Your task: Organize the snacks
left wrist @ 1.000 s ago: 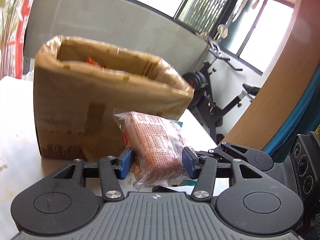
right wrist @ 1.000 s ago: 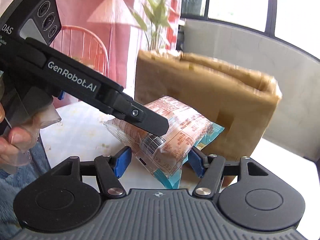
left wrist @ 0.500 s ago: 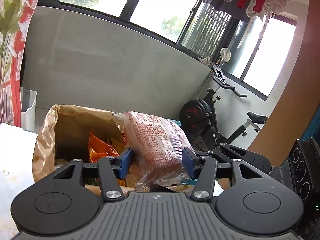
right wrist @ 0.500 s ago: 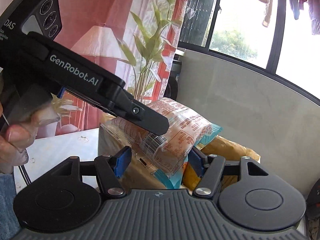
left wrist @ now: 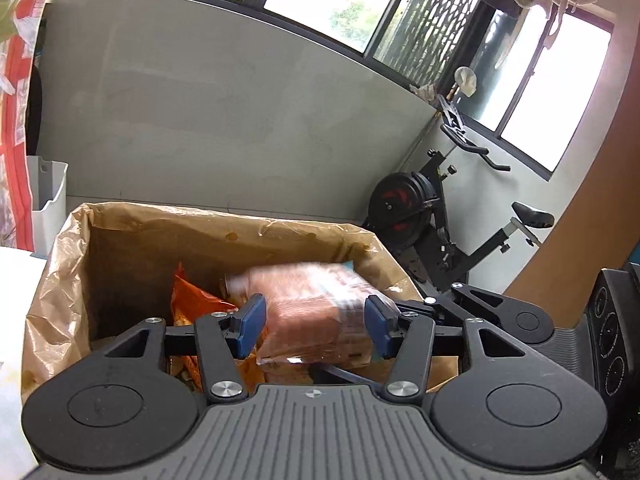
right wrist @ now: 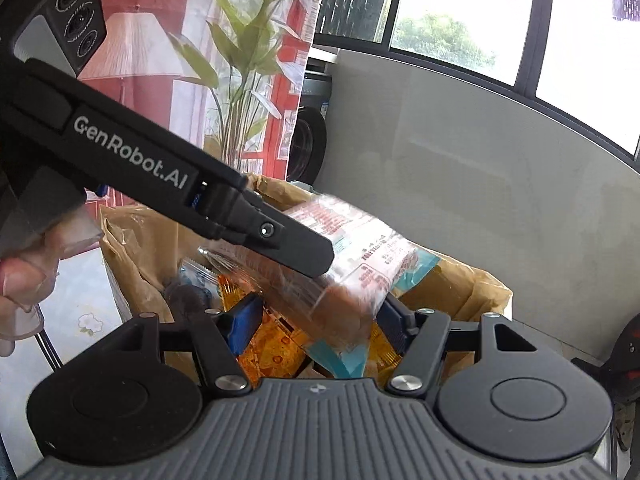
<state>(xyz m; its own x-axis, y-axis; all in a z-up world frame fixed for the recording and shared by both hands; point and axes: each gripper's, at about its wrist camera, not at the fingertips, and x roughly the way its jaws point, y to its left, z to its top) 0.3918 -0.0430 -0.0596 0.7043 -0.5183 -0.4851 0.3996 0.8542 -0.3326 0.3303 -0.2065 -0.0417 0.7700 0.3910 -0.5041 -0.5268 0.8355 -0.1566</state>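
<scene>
Left gripper (right wrist: pixel 298 254) arm: white "GenRobot.AI".
Snack packet (right wrist: pixel 360 248): red print, too blurred to read.

An exercise bike (left wrist: pixel 448 216) stands by the grey wall (left wrist: pixel 208 120); a leafy plant (right wrist: pixel 240 64) rises before a red-patterned curtain (right wrist: pixel 292 92).

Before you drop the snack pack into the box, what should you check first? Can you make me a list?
1. Left gripper shut on the snack pack: ok.
2. Right gripper shut on it too: ok.
3. Pack is over the cardboard box opening: ok.
4. Room inside beside the orange snack bag: ok, dark space at left.
5. Pack clear of the box rim: cannot tell, blurred.
6. Box stands steady: cannot tell.
</scene>
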